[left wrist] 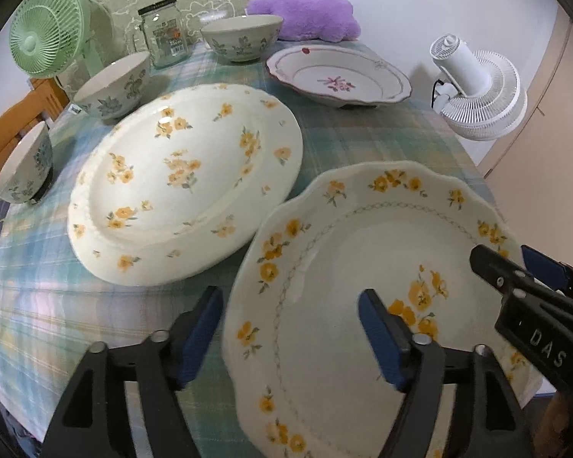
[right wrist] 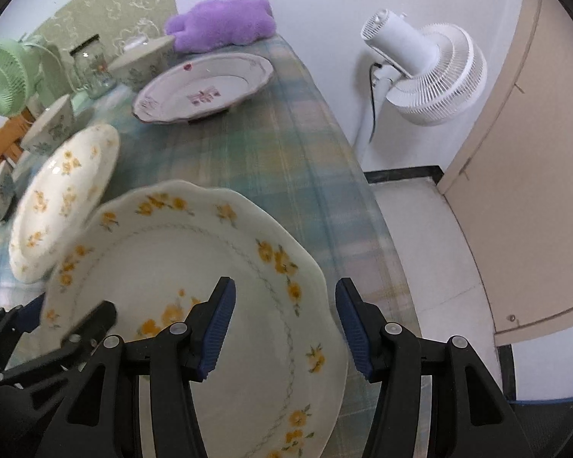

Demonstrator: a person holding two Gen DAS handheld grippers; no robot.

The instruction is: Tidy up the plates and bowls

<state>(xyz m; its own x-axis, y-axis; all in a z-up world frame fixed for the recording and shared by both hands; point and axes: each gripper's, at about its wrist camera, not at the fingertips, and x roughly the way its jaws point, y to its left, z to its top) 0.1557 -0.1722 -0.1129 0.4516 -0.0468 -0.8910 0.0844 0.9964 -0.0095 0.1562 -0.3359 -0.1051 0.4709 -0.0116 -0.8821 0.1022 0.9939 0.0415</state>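
Note:
A scalloped plate with yellow flowers (left wrist: 343, 267) (right wrist: 195, 267) lies at the table's near right corner. My left gripper (left wrist: 288, 299) is open and straddles its left rim, with one pad over the tablecloth and one over the plate. My right gripper (right wrist: 285, 286) is open astride the right rim, and neither pad presses on it. A round yellow-flowered plate (left wrist: 187, 183) (right wrist: 65, 198) sits just to the left, with the scalloped rim overlapping its edge. A pink-flowered plate (left wrist: 340, 76) (right wrist: 206, 87) stands farther back. Three floral bowls (left wrist: 244, 38) (left wrist: 114, 87) (left wrist: 25, 168) line the far left.
A glass jar (left wrist: 166, 34) and a green fan (left wrist: 46, 38) stand at the back left, and a purple plush (left wrist: 305, 15) lies at the back. A white fan (right wrist: 428, 76) stands off the table's right edge. A wooden chair (left wrist: 4, 141) is at the left.

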